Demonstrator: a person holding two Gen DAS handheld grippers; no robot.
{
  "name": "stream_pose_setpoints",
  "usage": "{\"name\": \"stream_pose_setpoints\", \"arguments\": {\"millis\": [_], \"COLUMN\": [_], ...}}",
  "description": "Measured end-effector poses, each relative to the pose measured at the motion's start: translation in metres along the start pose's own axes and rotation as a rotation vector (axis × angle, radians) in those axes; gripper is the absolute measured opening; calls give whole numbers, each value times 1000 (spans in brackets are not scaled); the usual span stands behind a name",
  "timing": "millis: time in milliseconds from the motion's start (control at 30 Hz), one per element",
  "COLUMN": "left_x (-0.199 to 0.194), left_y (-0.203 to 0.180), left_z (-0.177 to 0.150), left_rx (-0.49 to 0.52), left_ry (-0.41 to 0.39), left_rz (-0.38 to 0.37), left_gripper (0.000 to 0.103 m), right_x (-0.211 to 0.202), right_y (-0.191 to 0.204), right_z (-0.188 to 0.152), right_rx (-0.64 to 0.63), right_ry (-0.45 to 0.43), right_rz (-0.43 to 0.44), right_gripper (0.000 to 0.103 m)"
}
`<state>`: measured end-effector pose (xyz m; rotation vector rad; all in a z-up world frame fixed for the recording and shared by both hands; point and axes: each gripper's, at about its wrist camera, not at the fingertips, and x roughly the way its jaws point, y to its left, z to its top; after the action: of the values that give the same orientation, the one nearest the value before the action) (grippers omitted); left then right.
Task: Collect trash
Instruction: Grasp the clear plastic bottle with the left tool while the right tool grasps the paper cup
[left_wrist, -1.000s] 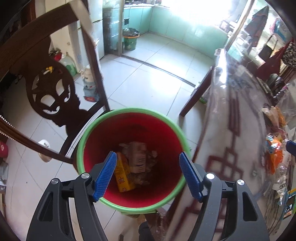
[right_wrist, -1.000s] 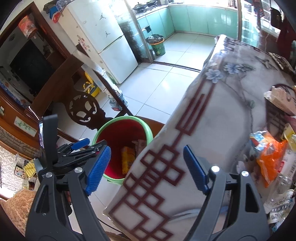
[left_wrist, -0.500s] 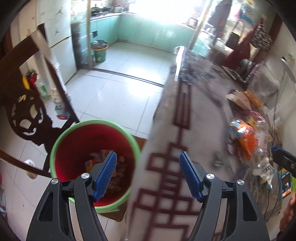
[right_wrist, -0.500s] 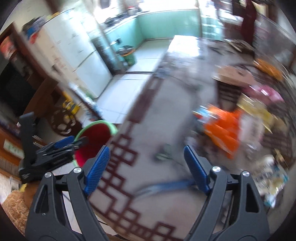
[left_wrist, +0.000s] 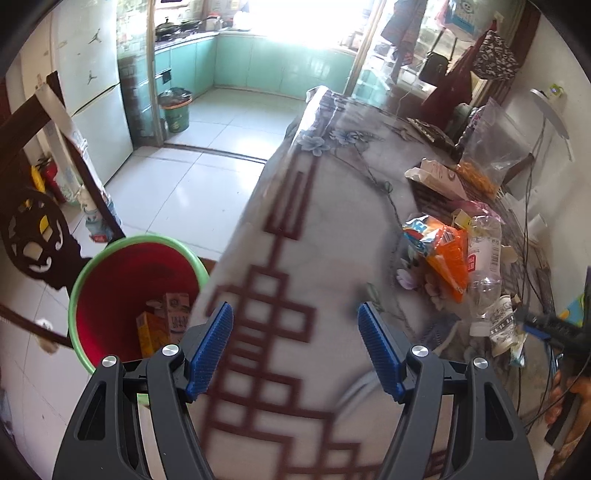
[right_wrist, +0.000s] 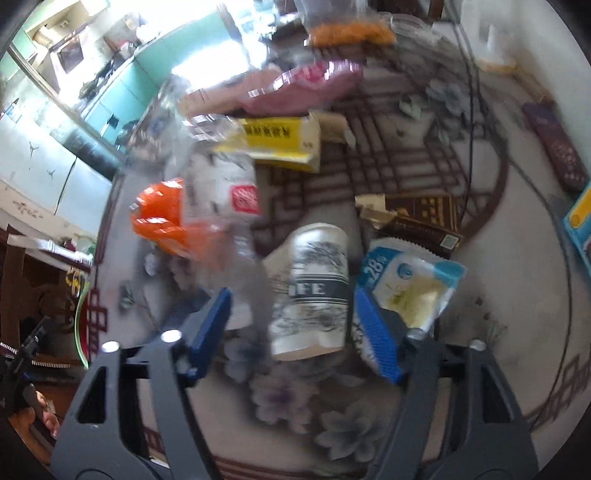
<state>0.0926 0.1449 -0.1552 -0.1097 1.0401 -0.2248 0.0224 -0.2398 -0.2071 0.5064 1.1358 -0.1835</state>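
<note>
A red bin with a green rim (left_wrist: 147, 239) stands on the floor beside the table, with cartons (left_wrist: 173, 317) inside. My left gripper (left_wrist: 295, 308) hangs open and empty over the table's near edge, to the right of the bin. A trash pile lies on the table: an orange wrapper (left_wrist: 448, 262), a clear bottle (left_wrist: 484, 258) and a paper cup (left_wrist: 502, 325). My right gripper (right_wrist: 291, 293) is low over the printed paper cup (right_wrist: 314, 288), which lies on its side between the closing jaws. The right pad is close to the cup; the left pad stands apart from it.
Around the cup lie a blue-white packet (right_wrist: 406, 280), a brown box (right_wrist: 417, 218), a yellow box (right_wrist: 277, 142), a pink bag (right_wrist: 306, 85) and the clear bottle (right_wrist: 229, 192). Cables (right_wrist: 469, 110) cross the patterned tablecloth (left_wrist: 295, 229). A carved wooden chair (left_wrist: 33, 236) stands by the bin.
My left gripper has shifted right, from over the bin to over the table's edge. My right gripper has swept across the table to the trash pile, come down over the paper cup, and narrowed.
</note>
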Motion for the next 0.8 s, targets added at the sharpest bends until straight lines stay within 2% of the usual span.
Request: {"name": "stream_pose_setpoints", "arguments": {"millis": [200, 300, 333, 367, 433, 567, 667, 800], "left_x": [8, 12, 13, 14, 16, 30, 44, 73], "left_y": [-61, -109, -120, -135, -159, -203, -229, -256], "left_z": [4, 11, 13, 15, 19, 23, 24, 22], "left_rx": [10, 50, 61, 74, 95, 147, 182, 228], "left_ry": [-8, -25, -28, -32, -35, -13, 14, 63], "left_rz": [-26, -58, -67, -79, -101, -122, -124, -110], "left_gripper": [67, 67, 67, 67, 67, 67, 68, 68], "right_x": [28, 42, 41, 40, 34, 3, -18, -37], "right_y": [-8, -15, -16, -17, -20, -32, -47, -63], "right_z": [4, 3, 2, 3, 6, 18, 30, 37], "right_rx": [-67, -97, -110, -125, -148, -173, -164, -154], "right_ry": [97, 151, 147, 155, 162, 93, 27, -11], "right_rz": [68, 86, 100, 106, 142, 196, 204, 203], "right_gripper": [64, 64, 62, 53, 46, 45, 45, 46]}}
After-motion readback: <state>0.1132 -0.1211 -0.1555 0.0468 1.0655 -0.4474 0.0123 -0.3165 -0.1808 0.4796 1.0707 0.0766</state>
